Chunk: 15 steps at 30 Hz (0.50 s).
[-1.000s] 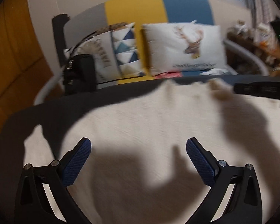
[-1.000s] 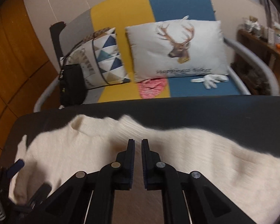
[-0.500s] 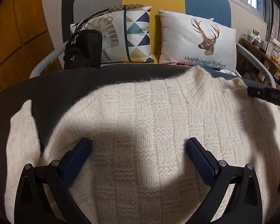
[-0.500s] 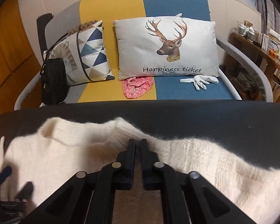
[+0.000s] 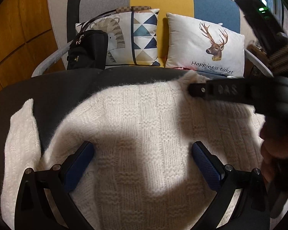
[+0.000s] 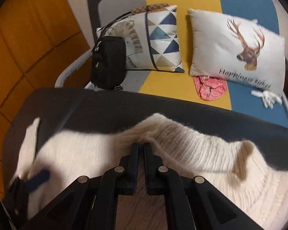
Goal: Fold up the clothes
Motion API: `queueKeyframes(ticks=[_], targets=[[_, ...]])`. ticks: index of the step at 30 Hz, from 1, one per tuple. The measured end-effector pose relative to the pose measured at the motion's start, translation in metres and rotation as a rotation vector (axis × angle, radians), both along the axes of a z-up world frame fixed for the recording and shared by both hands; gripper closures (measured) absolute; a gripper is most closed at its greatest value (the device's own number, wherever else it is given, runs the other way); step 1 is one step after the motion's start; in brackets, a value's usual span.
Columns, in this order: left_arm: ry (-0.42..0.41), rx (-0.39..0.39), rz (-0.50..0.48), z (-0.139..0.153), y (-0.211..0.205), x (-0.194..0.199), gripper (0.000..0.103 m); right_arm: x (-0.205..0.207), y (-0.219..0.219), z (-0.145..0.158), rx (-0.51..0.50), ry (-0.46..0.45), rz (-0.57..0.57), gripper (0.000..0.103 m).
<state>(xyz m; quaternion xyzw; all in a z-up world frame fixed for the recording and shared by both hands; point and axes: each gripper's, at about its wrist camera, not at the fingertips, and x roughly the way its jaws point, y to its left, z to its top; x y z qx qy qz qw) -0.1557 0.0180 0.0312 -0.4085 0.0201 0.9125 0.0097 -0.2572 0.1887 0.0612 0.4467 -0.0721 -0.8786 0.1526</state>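
Cream chunky-knit sweater (image 5: 140,134) lies spread on the dark grey table (image 5: 53,94), collar toward the far edge, one sleeve out at left. Left gripper (image 5: 142,159) hovers over the sweater body, blue-padded fingers (image 5: 78,164) spread wide, nothing between them. Right gripper (image 6: 141,153) has its fingers pinched closed on the sweater's ribbed collar edge. Deer-print cushion (image 6: 238,51) sits on the sofa beyond.

Cream knitted sweater (image 5: 144,134), fluffy, block-textured weave, spread flat over dark table (image 5: 57,88). Ribbed collar (image 6: 163,126) at far edge, bunched and lifted slightly off the surface. One sleeve (image 5: 21,134) trailing down the left side, apart from the body. Right portion draped toward the near right.
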Motion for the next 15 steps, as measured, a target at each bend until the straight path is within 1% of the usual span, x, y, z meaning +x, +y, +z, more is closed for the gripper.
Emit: queueKeyframes(ticks=[2, 4, 5, 6, 7, 8, 9, 11, 12, 13, 15], targets=[[0.002, 0.001, 0.001, 0.000, 0.000, 0.000, 0.000, -0.006, 0.004, -0.003, -0.032, -0.001, -0.016, 0.101], [0.004, 0.004, 0.001, 0.000, -0.001, 0.000, 0.000, 0.000, 0.009, 0.001, -0.050, 0.017, -0.041, 0.100], [0.003, 0.005, 0.001, 0.000, -0.001, 0.000, 0.000, 0.004, 0.011, 0.004, -0.060, 0.026, -0.054, 0.098], [0.003, 0.006, 0.001, 0.001, 0.000, 0.000, 0.000, 0.007, 0.013, 0.006, -0.069, 0.035, -0.066, 0.097], [0.003, 0.005, 0.001, 0.001, 0.000, 0.000, 0.000, 0.011, 0.016, 0.008, -0.079, 0.044, -0.079, 0.094], [0.002, 0.003, 0.001, 0.001, 0.000, 0.000, 0.000, 0.017, 0.019, 0.012, -0.090, 0.059, -0.093, 0.087], [0.002, 0.002, 0.002, 0.001, 0.000, 0.000, 0.000, 0.030, 0.024, 0.019, -0.088, 0.083, -0.111, 0.085], [0.001, -0.002, 0.003, 0.001, 0.000, 0.000, 0.000, 0.053, 0.034, 0.027, -0.009, 0.117, -0.155, 0.084], [0.001, -0.004, 0.003, 0.001, 0.001, 0.000, 0.000, 0.060, 0.037, 0.027, 0.062, 0.113, -0.177, 0.084], [0.001, -0.005, 0.004, 0.001, 0.001, 0.000, 0.000, 0.065, 0.042, 0.025, 0.118, 0.103, -0.201, 0.084], [0.001, -0.007, 0.004, 0.001, 0.001, 0.000, 0.000, 0.067, 0.059, 0.011, 0.178, 0.058, -0.255, 0.084]])
